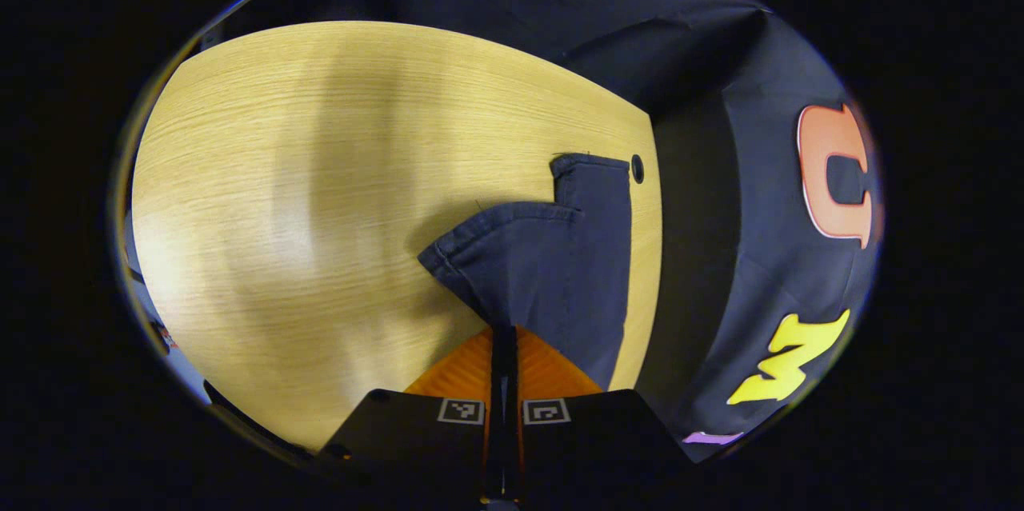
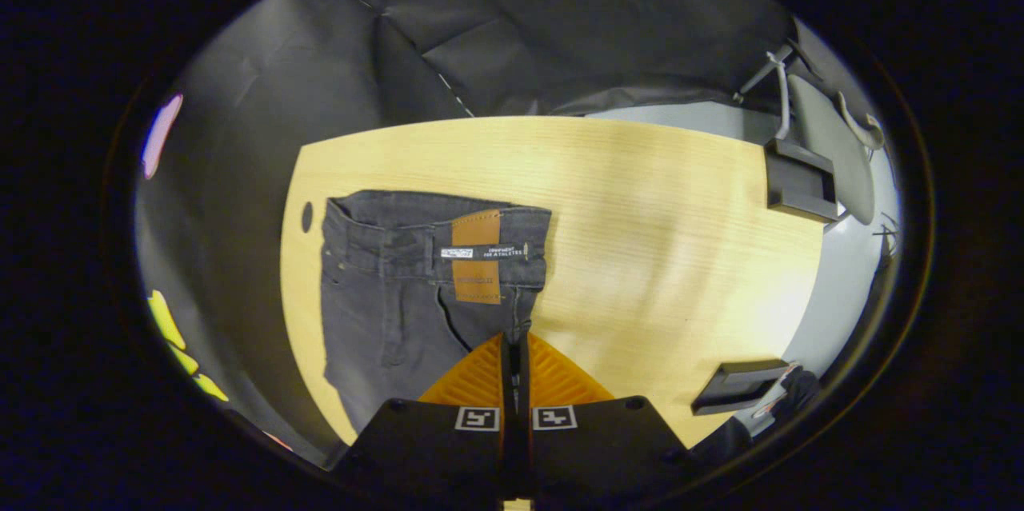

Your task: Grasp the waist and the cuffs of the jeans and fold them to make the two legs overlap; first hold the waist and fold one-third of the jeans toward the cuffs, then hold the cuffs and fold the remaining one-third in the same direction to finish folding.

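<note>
At the bottom of the left gripper view, the left hand-held gripper [image 1: 504, 331] is clamped on the dark denim jeans [image 1: 552, 255] near the cuffs; the right hand-held gripper [image 2: 516, 343], likewise closed on cloth, grips below the waist [image 2: 448, 215]. Both should probably travel level, keeping legs aligned on the pale wooden desk [image 1: 320, 175]. Farther off, the right gripper view adds the brown leather patch [image 2: 477, 255].

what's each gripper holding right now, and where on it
Both hold the jeans. The left gripper is closed on the cuff end of a leg. The right gripper is closed on the fabric just below the waistband, near the crotch.
</note>
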`<state>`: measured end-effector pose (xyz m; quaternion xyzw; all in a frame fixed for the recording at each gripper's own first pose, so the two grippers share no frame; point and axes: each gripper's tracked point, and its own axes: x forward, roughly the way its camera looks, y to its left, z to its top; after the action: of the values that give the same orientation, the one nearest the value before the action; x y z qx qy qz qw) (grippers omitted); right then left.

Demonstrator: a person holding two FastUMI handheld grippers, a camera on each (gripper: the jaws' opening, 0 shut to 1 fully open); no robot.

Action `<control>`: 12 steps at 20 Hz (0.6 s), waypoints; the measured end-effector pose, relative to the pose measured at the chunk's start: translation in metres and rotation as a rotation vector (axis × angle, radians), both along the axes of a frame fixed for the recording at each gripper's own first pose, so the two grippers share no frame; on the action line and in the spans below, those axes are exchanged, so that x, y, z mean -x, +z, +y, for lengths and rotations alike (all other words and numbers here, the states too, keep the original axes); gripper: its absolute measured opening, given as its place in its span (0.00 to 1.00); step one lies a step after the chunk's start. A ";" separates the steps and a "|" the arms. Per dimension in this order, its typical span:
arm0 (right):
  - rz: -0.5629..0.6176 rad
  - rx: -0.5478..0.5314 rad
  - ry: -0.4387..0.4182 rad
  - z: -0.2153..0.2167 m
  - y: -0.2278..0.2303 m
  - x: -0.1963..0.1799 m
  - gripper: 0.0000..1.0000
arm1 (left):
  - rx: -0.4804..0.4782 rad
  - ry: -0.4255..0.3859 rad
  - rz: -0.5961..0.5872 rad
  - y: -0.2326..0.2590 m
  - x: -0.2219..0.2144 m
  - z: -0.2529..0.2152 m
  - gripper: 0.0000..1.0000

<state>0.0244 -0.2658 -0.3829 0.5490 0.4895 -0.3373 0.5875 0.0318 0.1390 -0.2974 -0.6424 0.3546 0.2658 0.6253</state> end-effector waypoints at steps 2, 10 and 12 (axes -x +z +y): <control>-0.061 -0.020 -0.007 0.001 0.029 -0.013 0.00 | 0.012 0.000 -0.025 0.018 -0.003 0.000 0.04; -0.248 -0.031 0.072 0.007 0.118 -0.103 0.00 | 0.081 0.137 -0.044 0.061 -0.039 0.037 0.04; -0.261 -0.027 0.096 0.008 0.122 -0.129 0.00 | 0.093 0.135 -0.032 0.063 -0.054 0.041 0.04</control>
<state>0.1530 -0.2573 -0.2607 0.5721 0.4391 -0.2275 0.6543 0.0861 0.1800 -0.2340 -0.6974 0.3123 0.2804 0.5809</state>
